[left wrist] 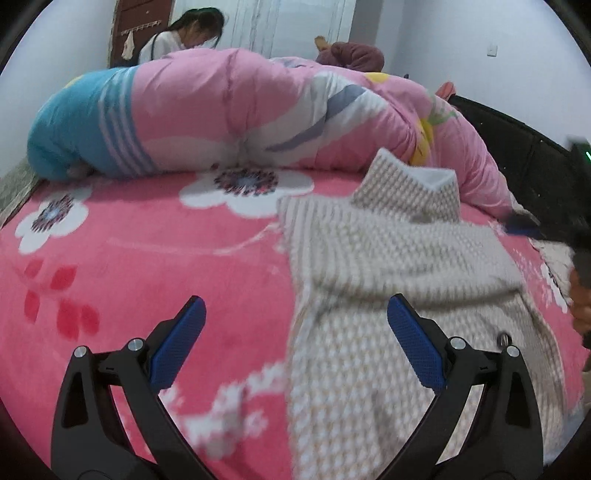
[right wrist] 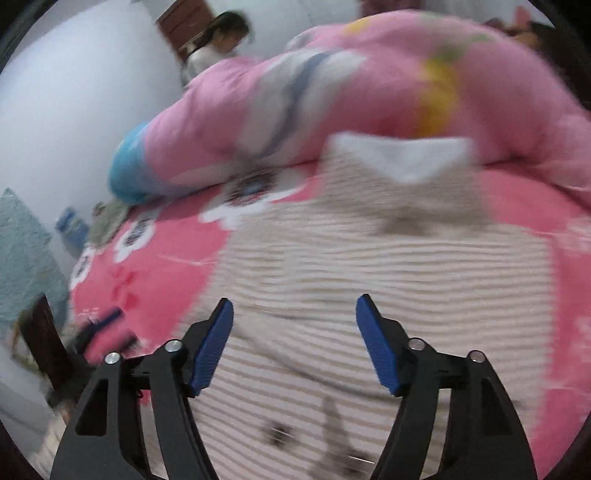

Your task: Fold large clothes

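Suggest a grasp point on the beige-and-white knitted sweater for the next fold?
Probably the beige-and-white knitted sweater is best taken at its straight left side edge, approached from the bare pink floral fleece blanket. That edge lies flat and exposed, and the open left gripper already straddles it lower down. The right gripper is open too.

Beige-and-white checked garment (left wrist: 399,266) on pink flowered blanket (left wrist: 147,258)

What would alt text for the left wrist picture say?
An open left gripper hangs over a beige-and-white patterned garment spread on a pink flowered bed cover. A rolled pink and blue quilt lies behind it; a person sits beyond.
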The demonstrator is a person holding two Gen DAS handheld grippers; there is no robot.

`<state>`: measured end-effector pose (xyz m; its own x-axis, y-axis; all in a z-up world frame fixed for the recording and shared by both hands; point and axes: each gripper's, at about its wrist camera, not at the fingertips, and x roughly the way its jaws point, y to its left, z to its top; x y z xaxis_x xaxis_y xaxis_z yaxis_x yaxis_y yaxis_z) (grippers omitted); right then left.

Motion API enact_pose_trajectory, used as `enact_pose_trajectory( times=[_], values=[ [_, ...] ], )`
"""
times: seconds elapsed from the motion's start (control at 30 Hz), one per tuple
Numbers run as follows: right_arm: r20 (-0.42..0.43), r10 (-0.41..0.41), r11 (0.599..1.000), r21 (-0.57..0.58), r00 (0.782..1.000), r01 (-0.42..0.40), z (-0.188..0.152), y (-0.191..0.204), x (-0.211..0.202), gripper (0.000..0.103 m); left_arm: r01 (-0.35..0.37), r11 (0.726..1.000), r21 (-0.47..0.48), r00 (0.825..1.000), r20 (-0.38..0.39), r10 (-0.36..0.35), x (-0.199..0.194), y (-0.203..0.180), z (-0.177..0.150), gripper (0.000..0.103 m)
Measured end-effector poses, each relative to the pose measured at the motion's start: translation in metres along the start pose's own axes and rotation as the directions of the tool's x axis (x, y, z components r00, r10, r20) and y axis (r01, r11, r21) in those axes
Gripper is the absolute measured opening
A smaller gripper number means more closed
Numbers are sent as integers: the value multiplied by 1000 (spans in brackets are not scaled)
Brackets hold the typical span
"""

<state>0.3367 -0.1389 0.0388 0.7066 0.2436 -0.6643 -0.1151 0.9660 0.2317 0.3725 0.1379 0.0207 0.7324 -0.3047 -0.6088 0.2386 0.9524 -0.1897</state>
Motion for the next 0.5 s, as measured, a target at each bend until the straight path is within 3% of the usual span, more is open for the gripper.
enact_pose_trajectory(
  times=[0.03,0.1,0.2,0.27,0.37,0.43,0.5],
  values=[
    [-2,-48,999,13,999,48,-5,-26,-11,68,8,1000,-1,1000,0,-8,5,-3,4,93],
    [-7,-121,992,36,993,121,-15,-65,-26,68,32,999,8,999,-19,-32,25,-17,14,79],
    [-14,-146,987,61,989,147,-26,-102,-31,68,94,995,38,994,-57,-92,53,-43,24,75],
    [-19,-115,990,76,993,117,-36,-121,-26,68,112,991,72,990,-89,-105,74,-63,28,75],
    [-75,-45,993,102,996,52,-50,-138,4,68,62,991,118,980,-196,-38,113,-82,20,75],
    [-134,-91,989,102,987,105,-61,-151,32,68,-2,989,149,962,-269,43,137,-85,8,77],
    [-98,-92,987,121,991,104,-66,-150,23,68,-20,990,143,969,-242,54,130,-88,9,77]
  ],
)
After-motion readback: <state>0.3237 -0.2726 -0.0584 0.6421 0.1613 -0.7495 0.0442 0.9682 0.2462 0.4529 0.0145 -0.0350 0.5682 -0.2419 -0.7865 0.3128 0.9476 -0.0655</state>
